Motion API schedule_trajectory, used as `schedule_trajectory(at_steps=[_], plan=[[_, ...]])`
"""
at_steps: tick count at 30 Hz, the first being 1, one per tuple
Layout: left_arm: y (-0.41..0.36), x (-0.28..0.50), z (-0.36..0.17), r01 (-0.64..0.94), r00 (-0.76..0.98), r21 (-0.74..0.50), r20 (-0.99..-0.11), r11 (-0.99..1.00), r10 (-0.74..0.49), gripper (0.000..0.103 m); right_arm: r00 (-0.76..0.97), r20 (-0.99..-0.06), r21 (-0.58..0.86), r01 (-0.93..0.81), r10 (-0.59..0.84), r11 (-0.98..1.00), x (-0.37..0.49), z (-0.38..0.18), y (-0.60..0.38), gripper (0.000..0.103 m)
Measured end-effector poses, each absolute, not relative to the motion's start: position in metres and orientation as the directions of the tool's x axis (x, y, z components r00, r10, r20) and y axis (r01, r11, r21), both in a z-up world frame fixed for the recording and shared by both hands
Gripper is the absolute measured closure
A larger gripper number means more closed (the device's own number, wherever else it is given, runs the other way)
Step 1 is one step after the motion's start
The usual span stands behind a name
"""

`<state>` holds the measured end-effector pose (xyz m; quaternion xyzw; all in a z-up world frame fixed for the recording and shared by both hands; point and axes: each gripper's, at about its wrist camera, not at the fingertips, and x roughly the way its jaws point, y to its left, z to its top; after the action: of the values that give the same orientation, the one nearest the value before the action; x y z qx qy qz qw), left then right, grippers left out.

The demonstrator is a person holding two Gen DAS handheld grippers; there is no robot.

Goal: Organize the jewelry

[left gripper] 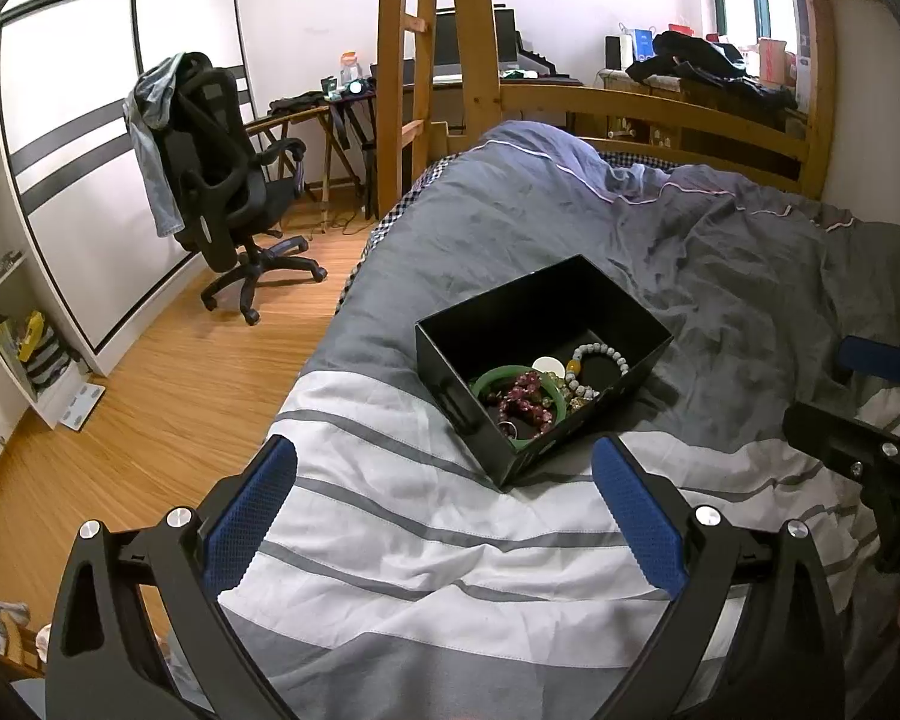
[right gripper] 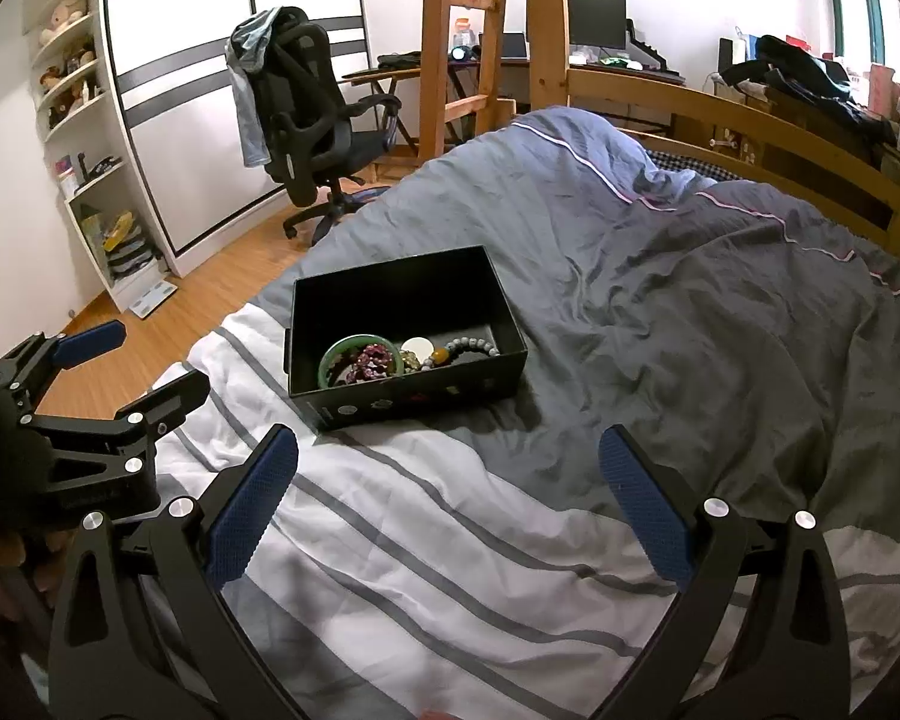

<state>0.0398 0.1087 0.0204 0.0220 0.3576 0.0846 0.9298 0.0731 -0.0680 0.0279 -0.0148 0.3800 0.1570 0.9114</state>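
I hold my left gripper [left gripper: 444, 516] above the striped white-and-grey end of the quilt [left gripper: 390, 540], its blue-padded fingers [left gripper: 252, 516] spread wide with nothing between them. My right gripper [right gripper: 450, 504] hovers over the same quilt, its blue pads [right gripper: 645, 510] just as far apart and also holding nothing. The two tools sit side by side, apart from each other.

Ahead of both lies the open black rectangular cardboard box [left gripper: 570, 300], resting on the bed where the striped part meets the plain grey part. From my left view it sits cornerwise, one corner pointing toward me, just beyond my fingertips. The jewelry is piled at the near end of the box: a green jade-like bangle [left gripper: 492, 381], a dark red beaded bracelet [left gripper: 525, 396] lying across the bangle, a round white disc [left gripper: 547, 365], an amber bead [left gripper: 573, 367] and a pale grey beaded bracelet [left gripper: 609, 354] along the right wall. The far half of the box floor shows bare black.

Off the bed to the left, a black office chair [left gripper: 222, 168] with a denim garment [left gripper: 150, 132] draped on its back stands on the wooden floor [left gripper: 168, 384].
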Motion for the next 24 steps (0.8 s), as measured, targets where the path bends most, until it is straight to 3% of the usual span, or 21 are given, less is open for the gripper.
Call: schedule_trajectory(at_steps=[24], plan=[[0.1082,0.0393,0.0206,-0.147,0.729,0.110,-0.659,0.983,0.182,0.006,0.660,-0.700,0.090,-0.299,0.273,0.950,0.0725,0.0263,-0.0662,0.004]])
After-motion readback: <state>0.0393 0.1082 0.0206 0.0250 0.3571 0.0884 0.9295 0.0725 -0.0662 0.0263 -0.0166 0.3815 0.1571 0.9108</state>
